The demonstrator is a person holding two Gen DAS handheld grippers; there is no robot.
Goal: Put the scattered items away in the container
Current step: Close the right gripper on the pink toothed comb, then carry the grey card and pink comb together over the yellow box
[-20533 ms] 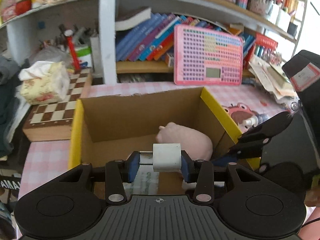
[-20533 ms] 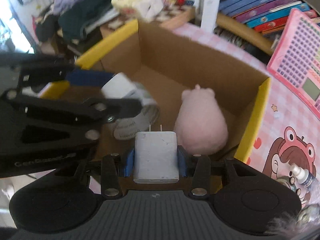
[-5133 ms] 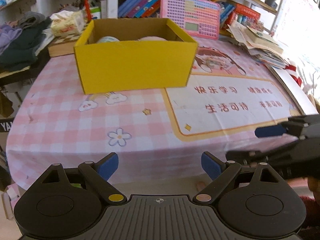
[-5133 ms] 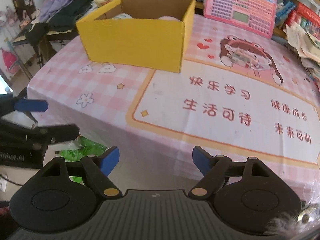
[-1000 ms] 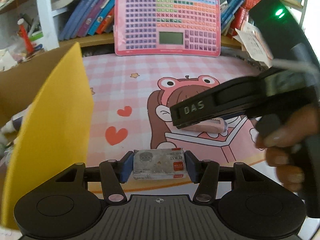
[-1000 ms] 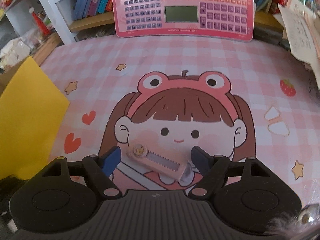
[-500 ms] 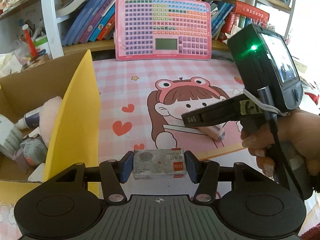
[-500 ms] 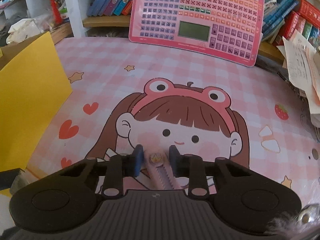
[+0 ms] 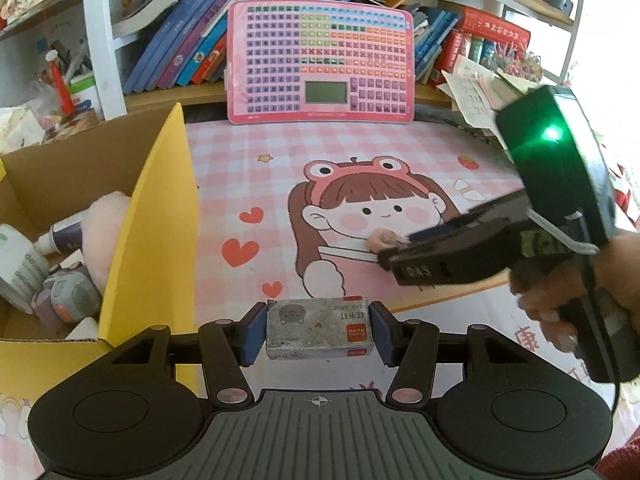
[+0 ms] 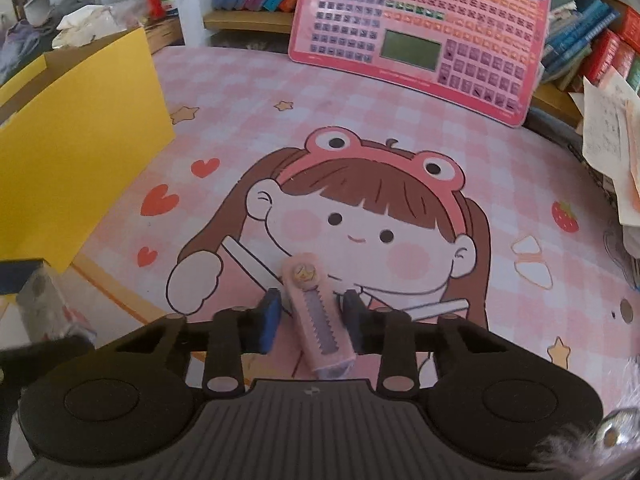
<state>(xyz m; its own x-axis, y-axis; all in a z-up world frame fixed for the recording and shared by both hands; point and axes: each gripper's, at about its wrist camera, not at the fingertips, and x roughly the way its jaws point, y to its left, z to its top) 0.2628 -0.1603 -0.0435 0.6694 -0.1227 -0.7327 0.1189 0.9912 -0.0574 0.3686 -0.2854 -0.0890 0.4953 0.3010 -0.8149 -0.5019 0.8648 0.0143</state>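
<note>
My left gripper (image 9: 319,336) is shut on a grey staple box (image 9: 320,334) and holds it above the mat, just right of the yellow cardboard box (image 9: 156,240). The box holds a pink plush (image 9: 106,224), a small tube (image 9: 60,236) and other items. My right gripper (image 10: 310,318) is shut on a pink utility knife (image 10: 318,320), lifted above the cartoon girl mat (image 10: 360,208). In the left wrist view the right gripper (image 9: 394,254) holds the knife's pink tip (image 9: 380,238). The yellow box also shows at the left of the right wrist view (image 10: 80,152).
A pink toy keyboard (image 9: 320,62) leans against the shelf of books (image 9: 180,56) at the back. Loose papers (image 10: 608,128) lie at the right edge. A tissue pack (image 10: 88,26) and clutter sit behind the box.
My right gripper has lifted the pink knife off the mat and tilted it. My left gripper has risen and drawn back slightly with the staple box.
</note>
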